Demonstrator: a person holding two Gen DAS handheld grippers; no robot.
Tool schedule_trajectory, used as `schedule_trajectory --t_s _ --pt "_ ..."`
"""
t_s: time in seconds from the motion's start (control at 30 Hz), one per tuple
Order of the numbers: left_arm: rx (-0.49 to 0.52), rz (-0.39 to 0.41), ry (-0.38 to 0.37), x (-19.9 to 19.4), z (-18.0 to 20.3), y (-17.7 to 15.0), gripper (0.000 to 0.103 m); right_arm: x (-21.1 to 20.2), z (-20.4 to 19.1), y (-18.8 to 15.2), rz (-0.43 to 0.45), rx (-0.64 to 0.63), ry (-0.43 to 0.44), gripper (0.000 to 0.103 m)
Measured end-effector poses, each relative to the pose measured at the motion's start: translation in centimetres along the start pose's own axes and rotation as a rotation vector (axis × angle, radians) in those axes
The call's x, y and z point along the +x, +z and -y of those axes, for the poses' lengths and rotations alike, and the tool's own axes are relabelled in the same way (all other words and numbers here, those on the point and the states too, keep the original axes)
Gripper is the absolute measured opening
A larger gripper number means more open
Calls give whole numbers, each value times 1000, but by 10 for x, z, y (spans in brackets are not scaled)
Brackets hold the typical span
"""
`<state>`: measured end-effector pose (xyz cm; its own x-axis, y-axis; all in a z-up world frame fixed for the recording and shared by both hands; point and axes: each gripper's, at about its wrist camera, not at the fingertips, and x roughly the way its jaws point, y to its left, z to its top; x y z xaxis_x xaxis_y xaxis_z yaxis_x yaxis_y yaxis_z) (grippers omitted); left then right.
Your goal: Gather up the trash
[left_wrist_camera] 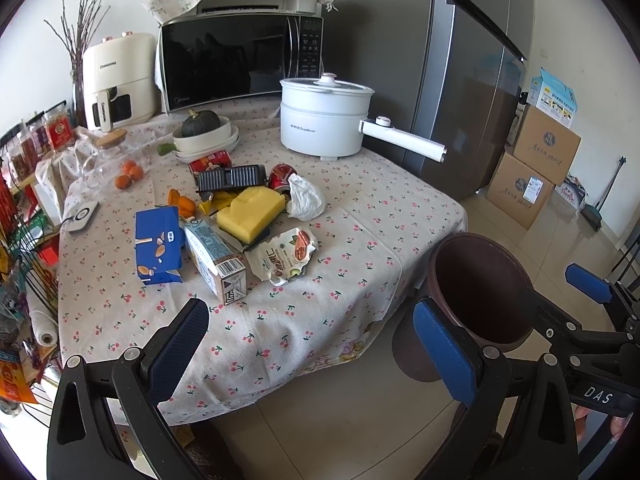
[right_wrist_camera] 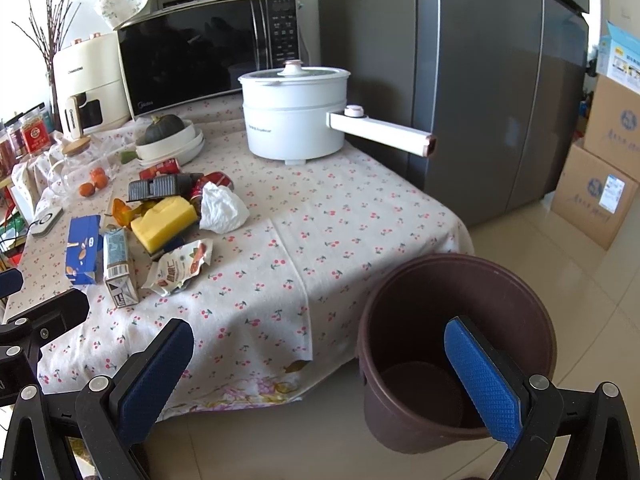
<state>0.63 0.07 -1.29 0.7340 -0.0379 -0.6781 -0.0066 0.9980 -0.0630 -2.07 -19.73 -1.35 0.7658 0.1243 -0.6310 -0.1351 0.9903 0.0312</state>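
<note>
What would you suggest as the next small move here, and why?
Probably move the left gripper forward to the snack wrapper, the trash nearest the table edge. Both grippers are open and empty, and the brown bin beside the table holds nothing.

A microwave fills the upper centre, a white electric pot below it, cardboard boxes at right.

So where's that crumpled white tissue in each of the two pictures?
Left wrist view: the crumpled white tissue lies above centre, right of the yellow sponge.
Right wrist view: upper left of centre, again right of the sponge.
Shared landmark: the white electric pot behind it.
</note>
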Motion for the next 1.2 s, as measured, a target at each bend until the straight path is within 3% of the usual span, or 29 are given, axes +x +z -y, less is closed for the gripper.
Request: schedule_trajectory --t_s 1.2 --pt "-1 -11 -13 2 1 -3 103 3 3 -2 -12 25 2 103"
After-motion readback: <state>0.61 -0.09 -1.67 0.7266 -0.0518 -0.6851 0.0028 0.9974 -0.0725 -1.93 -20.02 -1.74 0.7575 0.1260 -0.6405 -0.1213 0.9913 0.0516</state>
